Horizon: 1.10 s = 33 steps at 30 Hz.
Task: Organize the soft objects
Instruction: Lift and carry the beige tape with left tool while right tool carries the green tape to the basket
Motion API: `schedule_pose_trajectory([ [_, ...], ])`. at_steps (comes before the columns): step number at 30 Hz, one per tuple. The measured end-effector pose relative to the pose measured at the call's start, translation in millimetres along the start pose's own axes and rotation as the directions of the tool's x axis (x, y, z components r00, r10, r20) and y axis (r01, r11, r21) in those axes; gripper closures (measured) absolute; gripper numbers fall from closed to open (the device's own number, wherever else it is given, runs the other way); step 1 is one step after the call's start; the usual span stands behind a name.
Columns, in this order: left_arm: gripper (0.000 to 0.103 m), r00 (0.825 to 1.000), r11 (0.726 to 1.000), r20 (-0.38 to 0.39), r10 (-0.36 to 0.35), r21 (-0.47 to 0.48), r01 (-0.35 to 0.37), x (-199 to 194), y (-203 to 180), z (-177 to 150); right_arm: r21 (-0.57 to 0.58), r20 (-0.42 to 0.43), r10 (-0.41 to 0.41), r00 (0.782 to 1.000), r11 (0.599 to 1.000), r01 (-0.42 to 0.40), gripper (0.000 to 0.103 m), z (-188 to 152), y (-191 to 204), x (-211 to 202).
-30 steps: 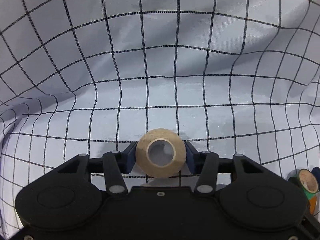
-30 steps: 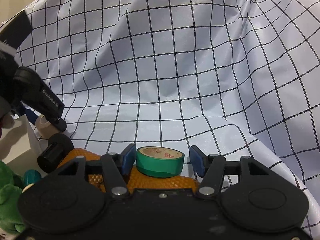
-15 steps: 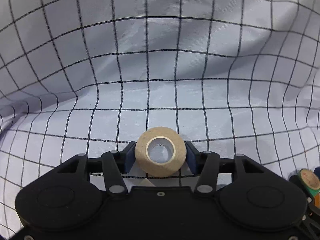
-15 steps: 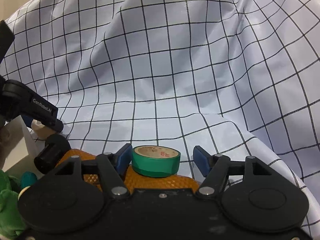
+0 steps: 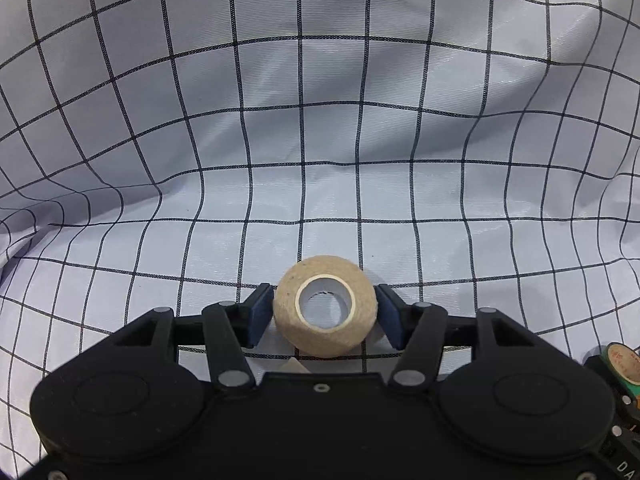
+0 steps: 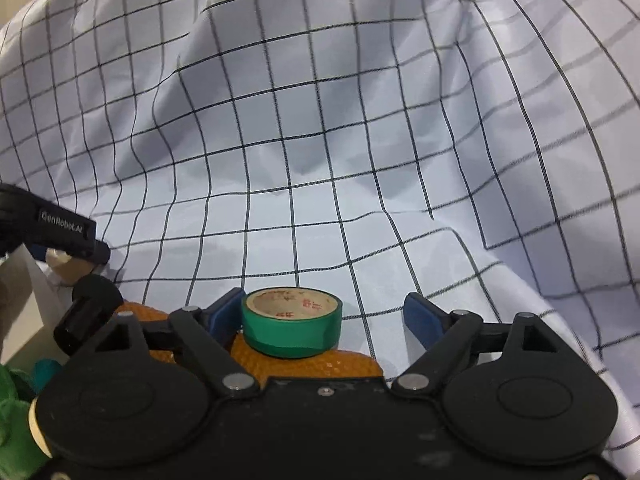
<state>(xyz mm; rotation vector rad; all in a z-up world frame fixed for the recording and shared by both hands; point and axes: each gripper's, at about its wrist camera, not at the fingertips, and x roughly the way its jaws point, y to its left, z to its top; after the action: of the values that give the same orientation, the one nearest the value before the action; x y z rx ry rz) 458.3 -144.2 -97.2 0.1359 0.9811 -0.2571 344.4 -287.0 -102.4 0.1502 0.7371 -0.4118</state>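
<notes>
Checked cloth (image 5: 320,140) is sagging unevenly. Right gripper (image 6: 324,314) fingers are spreading, clear of the green tape (image 6: 292,326) perched on the orange roll (image 6: 352,364) at 6 o'clock: likely slipping off. Left gripper (image 5: 325,314) fingers are loosening off the tan bandage roll (image 5: 325,312), which may roll away.

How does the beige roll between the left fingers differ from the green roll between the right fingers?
The beige roll looks fuzzy, like soft wrap, and its hole faces the camera; the green roll is glossy tape lying flat with its hole upward. The beige roll is over the checked cloth; the green roll sits on an orange object. Both are rolls with a pale core.
</notes>
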Motion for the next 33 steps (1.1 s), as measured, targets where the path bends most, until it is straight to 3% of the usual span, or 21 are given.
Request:
schedule_pose_trajectory([
  [1,0.047,1.0,1.0,0.0,-0.001,-0.002,0.001,-0.1,0.4,0.2,-0.026,-0.002,-0.003,1.0,1.0,0.003,0.021,1.4,3.0,-0.6],
  [5,0.047,1.0,1.0,0.001,-0.006,-0.007,0.006,-0.4,2.1,0.6,-0.067,-0.066,0.049,0.997,0.996,-0.053,0.051,12.7,8.8,-0.8],
  [6,0.047,1.0,1.0,0.001,-0.009,-0.009,0.009,-0.5,3.1,0.7,-0.061,-0.093,0.068,0.993,0.995,-0.073,0.055,17.1,8.8,0.3],
  [10,0.051,1.0,0.999,0.005,-0.026,-0.022,0.026,-1.3,8.5,0.6,-0.069,-0.125,0.062,0.99,0.995,-0.071,0.055,26.9,13.0,1.6],
  [21,0.056,0.998,0.995,0.028,-0.064,-0.071,0.066,-7.4,32.1,2.2,-0.163,-0.075,0.074,0.994,0.983,-0.085,0.055,38.6,37.8,-23.3],
  [26,0.056,0.996,0.994,0.089,-0.031,-0.102,0.04,-22.3,45.7,1.3,-0.158,-0.054,0.071,0.996,0.984,-0.079,0.055,38.6,40.0,-34.0],
  [29,0.056,0.989,0.998,0.148,-0.004,-0.058,0.013,-40.0,43.9,-0.7,-0.137,-0.038,0.071,0.997,0.988,-0.076,0.055,40.2,37.8,-40.7],
  [33,0.056,0.986,0.999,0.166,0.014,-0.04,-0.008,-66.1,44.3,-6.9,-0.126,-0.015,0.071,0.997,0.989,-0.072,0.055,42.6,34.8,-52.9],
])
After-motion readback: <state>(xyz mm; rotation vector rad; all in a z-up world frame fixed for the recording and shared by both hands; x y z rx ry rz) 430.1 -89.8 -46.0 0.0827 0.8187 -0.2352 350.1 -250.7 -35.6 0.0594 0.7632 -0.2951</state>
